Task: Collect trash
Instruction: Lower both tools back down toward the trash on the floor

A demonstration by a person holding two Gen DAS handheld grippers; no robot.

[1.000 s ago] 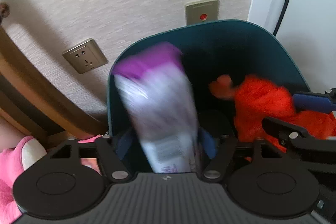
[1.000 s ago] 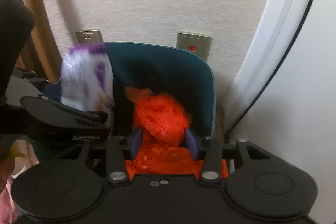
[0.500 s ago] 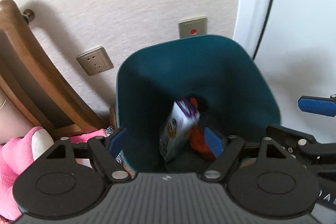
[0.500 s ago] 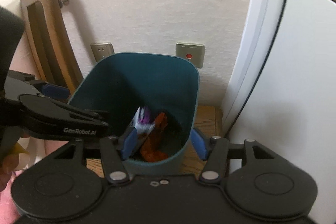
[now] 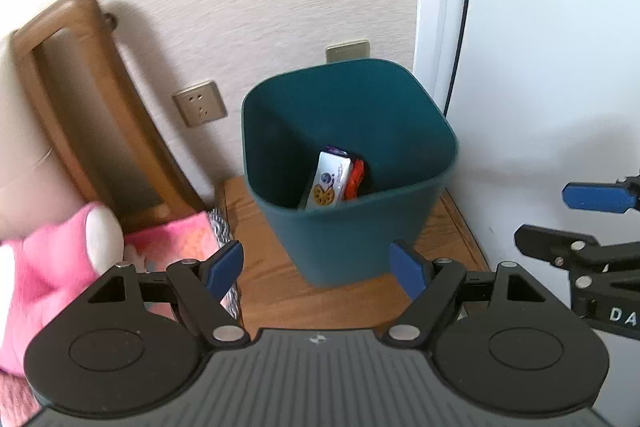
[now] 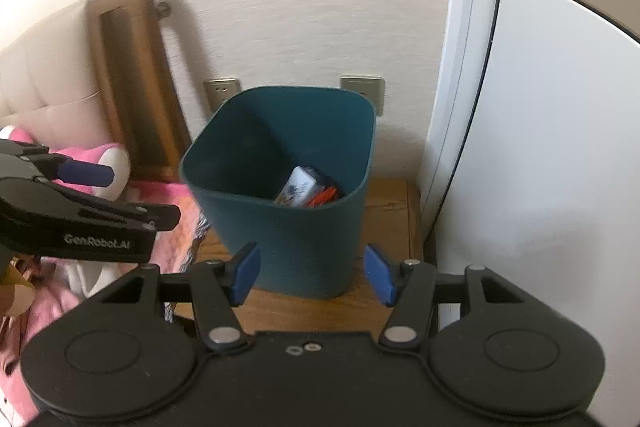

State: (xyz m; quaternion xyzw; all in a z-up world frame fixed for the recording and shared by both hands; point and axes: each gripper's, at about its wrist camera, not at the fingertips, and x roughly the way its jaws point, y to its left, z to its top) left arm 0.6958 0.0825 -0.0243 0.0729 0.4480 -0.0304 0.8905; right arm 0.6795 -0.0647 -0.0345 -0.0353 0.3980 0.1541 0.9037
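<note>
Both hand-held grippers have drawn back and up from the bin since a second ago, when the left one held a purple-and-white packet and the right one a crumpled orange wrapper over its mouth; both items now lie inside.

Item: teal bin [image 5: 352,187], upright on a wooden table [image 5: 276,291] against the wall, between a bed headboard [image 5: 80,107] and a white panel [image 5: 560,87].
Contents: purple-and-white packet [image 5: 330,179] leaning on end at the bottom; orange wrapper [image 5: 355,179] touching its right side. Both also show in the right wrist view.
Left hand-held gripper [image 5: 316,265]: jaws spread wide, nothing between them.
Right hand-held gripper [image 6: 312,273]: jaws spread wide, nothing between them.
Adjacent: pink plush toy [image 5: 48,267] and pink bedding [image 5: 176,239] left of the table; two wall plates behind the bin.

Progress: two pieces deposited. No further trash is visible in either view; whether more remains elsewhere cannot be told.
</note>
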